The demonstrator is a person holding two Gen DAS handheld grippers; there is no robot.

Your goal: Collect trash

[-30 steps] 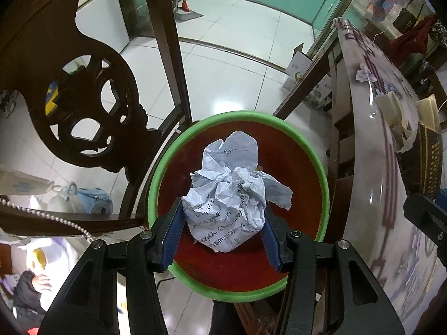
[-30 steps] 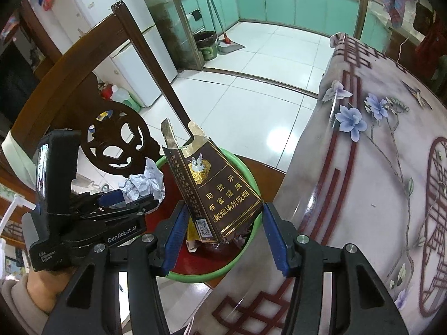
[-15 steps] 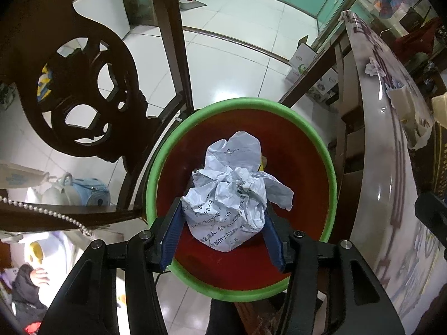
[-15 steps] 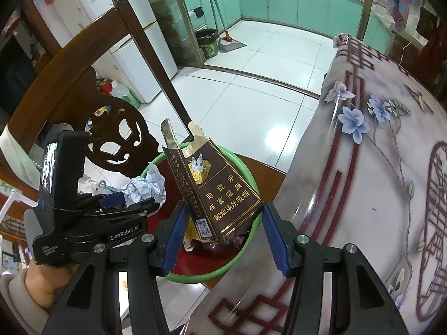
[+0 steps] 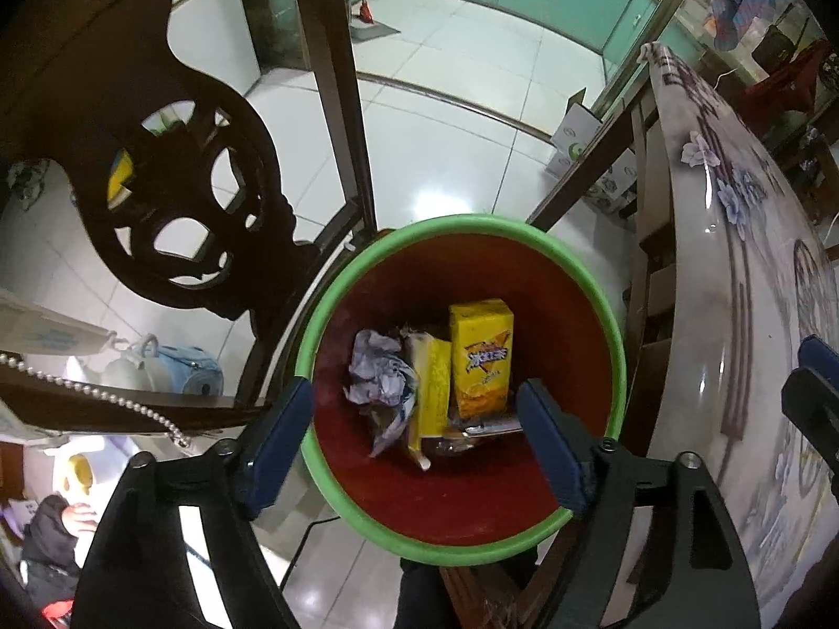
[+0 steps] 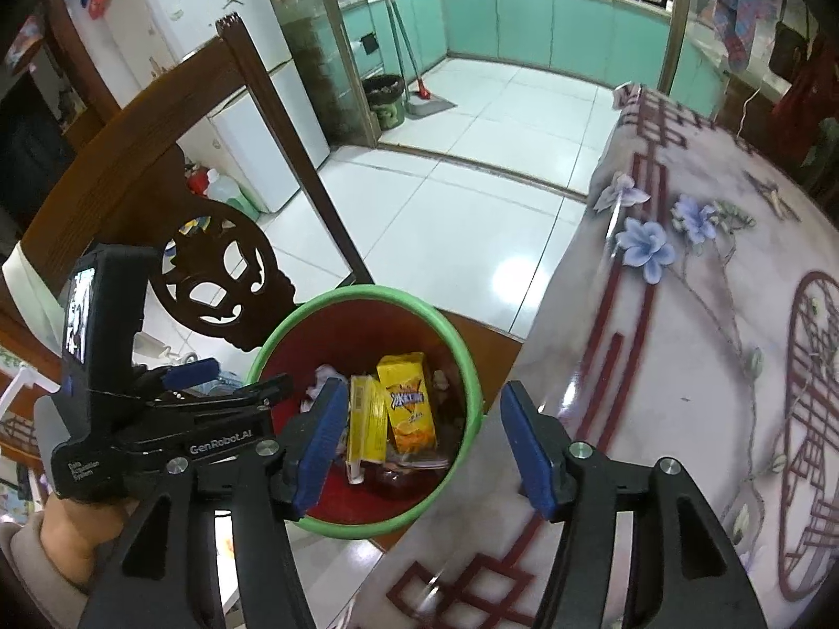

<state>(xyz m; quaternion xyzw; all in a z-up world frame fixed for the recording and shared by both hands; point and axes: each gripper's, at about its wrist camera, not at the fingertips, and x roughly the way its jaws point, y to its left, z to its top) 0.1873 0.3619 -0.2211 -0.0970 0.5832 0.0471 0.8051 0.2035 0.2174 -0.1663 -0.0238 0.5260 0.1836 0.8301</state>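
Two pairs of tongs hang over one bin, and neither holds anything.

From the left wrist, the left tongs (image 5: pixel 414 435) are spreading wider, their blue pads well apart with nothing between them but open air above the bin (image 5: pixel 621 361), a red bucket with a green rim. At its bottom lie a crumpled paper ball (image 5: pixel 380 372), a yellow carton (image 5: pixel 481 356) standing on end, a second yellow box (image 5: pixel 432 393) leaning beside it, and some wrappers too jumbled to name. A carved dark chair (image 5: pixel 173 178) stands just beside the bin on one side, and the flowered surface (image 5: pixel 734 314) on the other.

From the right wrist, the right tongs (image 6: pixel 425 445) are also opening, empty, over the near edge of the bin. The left tongs show at the lower left, gripped by a hand (image 6: pixel 73 524), close to the rim. The same yellow carton and box sit inside; the paper ball is mostly hidden behind a pad.

The trash in view appears to be collected. The likely risk lies in pulling away: both tools crowd the rim, so a careless lift could clip it and tip the bin, or knock one tool against the other or against the chair.
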